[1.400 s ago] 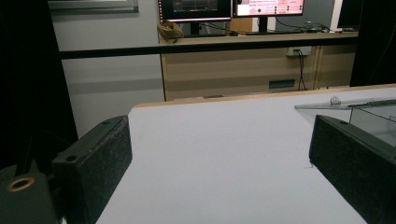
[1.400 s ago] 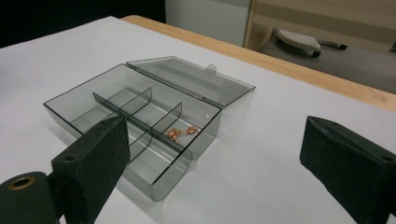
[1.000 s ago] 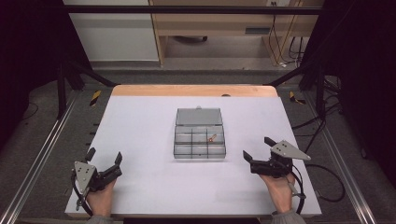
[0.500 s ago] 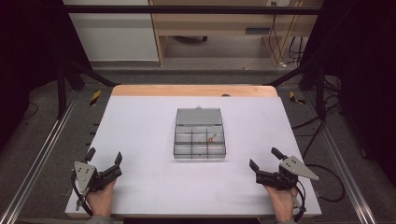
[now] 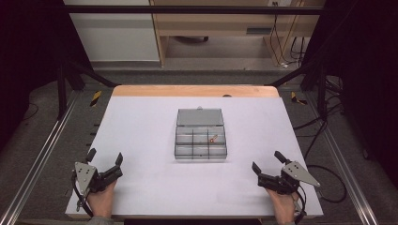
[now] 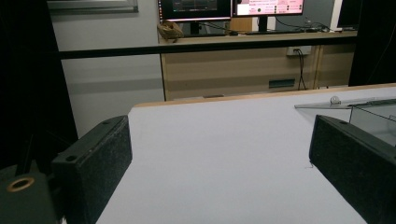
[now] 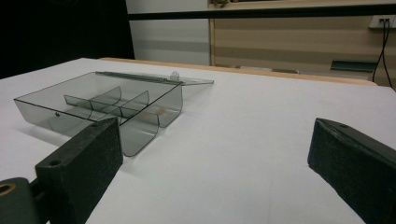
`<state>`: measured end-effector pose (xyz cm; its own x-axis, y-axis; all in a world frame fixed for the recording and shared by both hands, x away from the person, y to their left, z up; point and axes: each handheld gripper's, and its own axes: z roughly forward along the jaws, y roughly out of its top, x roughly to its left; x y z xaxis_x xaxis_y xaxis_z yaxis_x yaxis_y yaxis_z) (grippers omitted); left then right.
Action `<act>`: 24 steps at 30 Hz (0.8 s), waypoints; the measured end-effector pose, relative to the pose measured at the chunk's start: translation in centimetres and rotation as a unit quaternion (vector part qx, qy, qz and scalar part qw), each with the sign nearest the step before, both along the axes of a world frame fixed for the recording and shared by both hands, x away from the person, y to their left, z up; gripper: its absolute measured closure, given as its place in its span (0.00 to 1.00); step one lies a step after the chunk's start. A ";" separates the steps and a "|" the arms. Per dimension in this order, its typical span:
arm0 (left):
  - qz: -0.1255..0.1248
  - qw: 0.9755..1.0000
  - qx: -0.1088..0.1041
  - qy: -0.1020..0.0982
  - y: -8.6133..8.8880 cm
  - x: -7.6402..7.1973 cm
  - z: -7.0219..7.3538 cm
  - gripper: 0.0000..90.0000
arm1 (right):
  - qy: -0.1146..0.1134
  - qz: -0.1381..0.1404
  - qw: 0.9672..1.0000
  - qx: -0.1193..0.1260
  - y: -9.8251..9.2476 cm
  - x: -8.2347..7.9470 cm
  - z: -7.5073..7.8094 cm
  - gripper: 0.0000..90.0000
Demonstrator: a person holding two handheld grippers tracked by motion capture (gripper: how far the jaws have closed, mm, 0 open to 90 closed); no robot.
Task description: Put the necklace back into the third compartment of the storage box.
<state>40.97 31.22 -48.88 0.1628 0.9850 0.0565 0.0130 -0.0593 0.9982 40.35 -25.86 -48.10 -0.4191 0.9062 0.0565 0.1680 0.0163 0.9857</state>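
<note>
Clear compartment box [image 5: 201,136] sits mid-desk [image 5: 141,122], lid open – small tan item [image 5: 213,138] in a right cell. Left gripper [image 5: 104,162] at 7 o'clock, right gripper [image 5: 266,164] at 5 o'clock – both jaws spread wide, holding nothing.

Open compartment box [image 5: 201,138] with raised lid sits mid-counter [image 5: 141,122], sole obstacle. Bare counter all round it; both tongs well apart from box.
</note>
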 end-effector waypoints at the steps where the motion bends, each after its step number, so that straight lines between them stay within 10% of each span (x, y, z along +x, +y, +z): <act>1: 0.000 1.000 0.000 0.000 0.0 0.0 0.0 0.06 | -0.001 -0.002 1.000 0.000 0.0 0.0 -0.1 0.04; 24: 0.000 1.000 0.001 0.000 0.0 0.0 0.0 0.06 | -0.004 -0.002 1.000 -0.001 -0.2 0.0 -0.6 0.04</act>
<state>40.96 31.21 -48.88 0.1636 0.9848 0.0578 0.0127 -0.0606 0.9981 40.34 -26.02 -48.70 -0.4166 0.9076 0.0519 0.1601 0.0171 0.9870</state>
